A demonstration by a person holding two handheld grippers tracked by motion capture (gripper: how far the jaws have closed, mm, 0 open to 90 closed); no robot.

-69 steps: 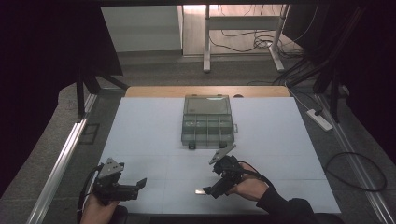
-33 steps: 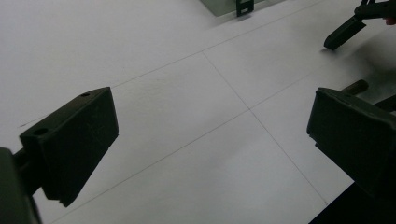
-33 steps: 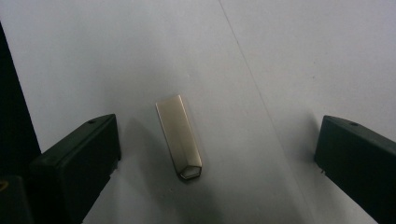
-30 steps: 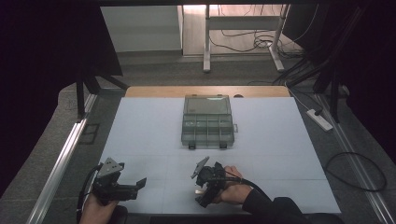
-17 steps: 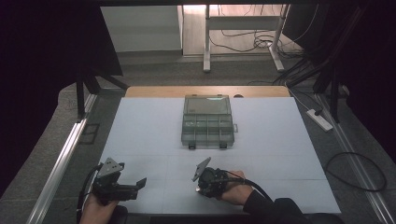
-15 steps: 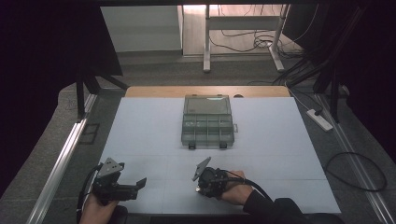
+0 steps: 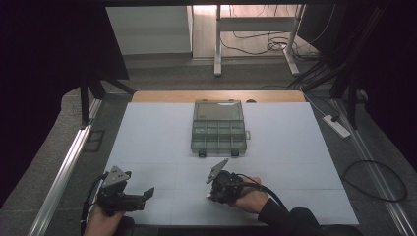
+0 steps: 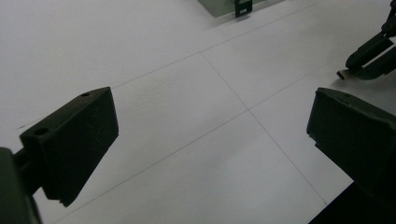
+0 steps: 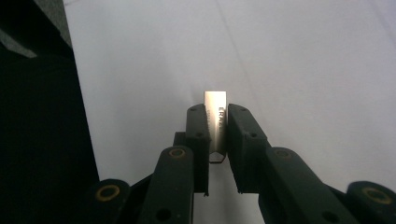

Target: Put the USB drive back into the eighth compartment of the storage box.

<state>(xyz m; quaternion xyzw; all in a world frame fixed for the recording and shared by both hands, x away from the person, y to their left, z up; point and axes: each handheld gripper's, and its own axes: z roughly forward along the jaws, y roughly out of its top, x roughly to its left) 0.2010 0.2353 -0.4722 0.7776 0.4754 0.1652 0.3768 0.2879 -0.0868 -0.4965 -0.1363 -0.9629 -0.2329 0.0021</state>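
Observation:
A small flat silver metal piece with printed letters sits pinched between the pads of my right gripper, which is shut on it just above the white table sheet. From above, the right gripper is near the table's front edge, pointing left and down. The left gripper view shows that gripper's fingers and the metal piece's tip at its upper right. My left gripper rests at the front left, open with nothing between its jaws.
A clear plastic compartment box with a closed lid stands at mid-table, behind both grippers; its latch edge shows in the left gripper view. A black cable trails from the right gripper. Floor cables and a power strip lie beyond the table.
The right hand has come left and down over the metal piece that lay on the sheet, and its jaws now grip it. The left gripper has stayed put.

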